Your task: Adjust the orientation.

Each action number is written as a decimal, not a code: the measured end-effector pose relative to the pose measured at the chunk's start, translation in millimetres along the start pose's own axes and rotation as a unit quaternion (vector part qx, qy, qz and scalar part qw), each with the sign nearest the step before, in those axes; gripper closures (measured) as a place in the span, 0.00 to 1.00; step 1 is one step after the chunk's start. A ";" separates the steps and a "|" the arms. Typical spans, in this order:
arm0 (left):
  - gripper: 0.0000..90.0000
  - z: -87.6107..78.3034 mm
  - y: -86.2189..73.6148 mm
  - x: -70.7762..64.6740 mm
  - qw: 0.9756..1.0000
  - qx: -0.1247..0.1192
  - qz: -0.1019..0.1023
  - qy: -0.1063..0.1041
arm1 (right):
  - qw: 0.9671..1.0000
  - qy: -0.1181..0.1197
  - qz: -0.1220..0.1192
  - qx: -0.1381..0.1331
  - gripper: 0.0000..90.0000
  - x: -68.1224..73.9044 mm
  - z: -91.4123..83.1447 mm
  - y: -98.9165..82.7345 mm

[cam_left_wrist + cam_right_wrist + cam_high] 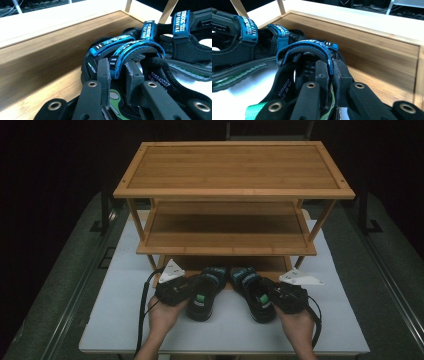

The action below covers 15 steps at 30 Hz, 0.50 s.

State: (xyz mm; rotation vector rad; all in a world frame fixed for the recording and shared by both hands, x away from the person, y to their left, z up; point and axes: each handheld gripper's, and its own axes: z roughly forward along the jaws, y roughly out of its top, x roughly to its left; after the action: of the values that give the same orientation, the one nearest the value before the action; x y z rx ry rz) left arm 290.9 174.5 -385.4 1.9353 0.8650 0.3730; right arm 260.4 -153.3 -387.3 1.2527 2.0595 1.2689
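Sandals (231, 290) lie toes-in on rack's bottom shelf (260, 264); both grippers apparently pinch their blue straps.

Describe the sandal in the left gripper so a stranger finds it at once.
Start at the wooden rack on the white table. Two black, blue-strapped sandals sit at its lowest shelf. The one meant is the left sandal, its blue strap clamped by the left gripper.

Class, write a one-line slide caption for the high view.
Two hand-held grippers, left gripper and right gripper, each grip a black-and-blue sandal before a bamboo rack.
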 end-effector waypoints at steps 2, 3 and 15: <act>0.85 1.2 0.1 -0.6 1.000 -0.002 0.001 0.002 | 1.000 0.001 0.002 -0.001 0.92 1.5 1.3 0.6; 0.85 1.8 0.2 -0.7 1.000 -0.002 0.001 0.003 | 1.000 0.001 0.004 -0.001 0.92 2.4 2.3 1.0; 0.85 11.7 0.1 -2.4 1.000 -0.010 -0.004 0.010 | 1.000 -0.002 0.009 -0.002 0.92 9.1 14.7 4.4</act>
State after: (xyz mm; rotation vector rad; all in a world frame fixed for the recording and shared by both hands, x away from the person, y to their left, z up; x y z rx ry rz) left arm 296.0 165.3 -390.9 1.9127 0.8785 0.3945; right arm 268.4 -137.5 -389.9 1.2738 2.0453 1.2765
